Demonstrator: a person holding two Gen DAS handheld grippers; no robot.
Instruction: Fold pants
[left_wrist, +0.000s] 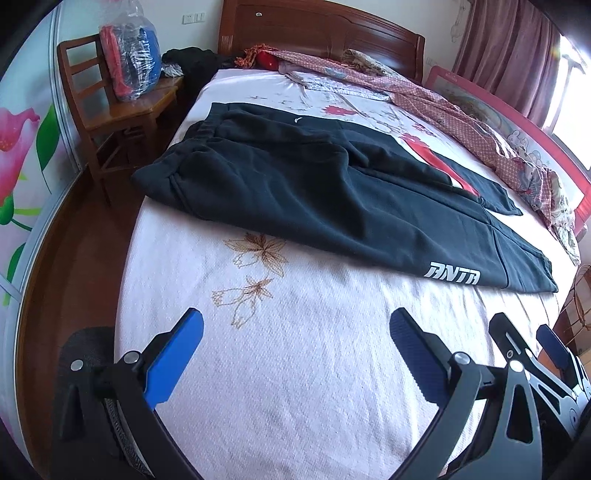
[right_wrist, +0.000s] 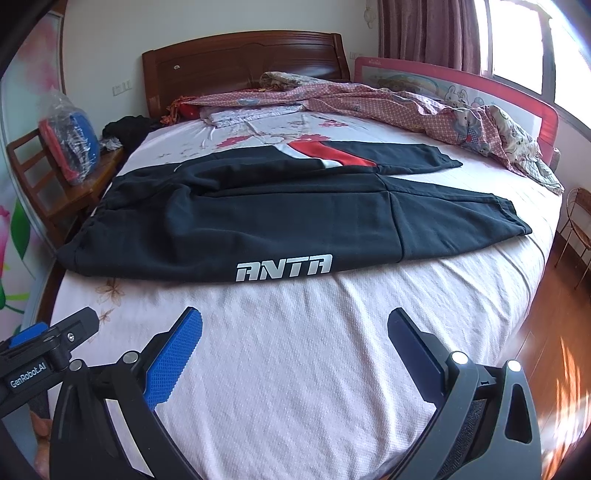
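Black pants (left_wrist: 332, 192) with a white ANTA logo and a red-and-white stripe lie spread flat across the bed, waistband at the left, both legs running right. They also show in the right wrist view (right_wrist: 280, 218). My left gripper (left_wrist: 295, 325) is open and empty, hovering over bare sheet in front of the near leg. My right gripper (right_wrist: 295, 325) is open and empty too, just short of the logo edge of the pants. The right gripper (left_wrist: 524, 336) shows at the lower right of the left wrist view.
The bed has a pink flowered sheet (right_wrist: 332, 369) and a wooden headboard (right_wrist: 243, 55). A crumpled quilt (right_wrist: 424, 107) lies along the far right by a red bed rail (right_wrist: 517, 96). A wooden chair (left_wrist: 110, 110) with a bagged bundle stands left of the bed.
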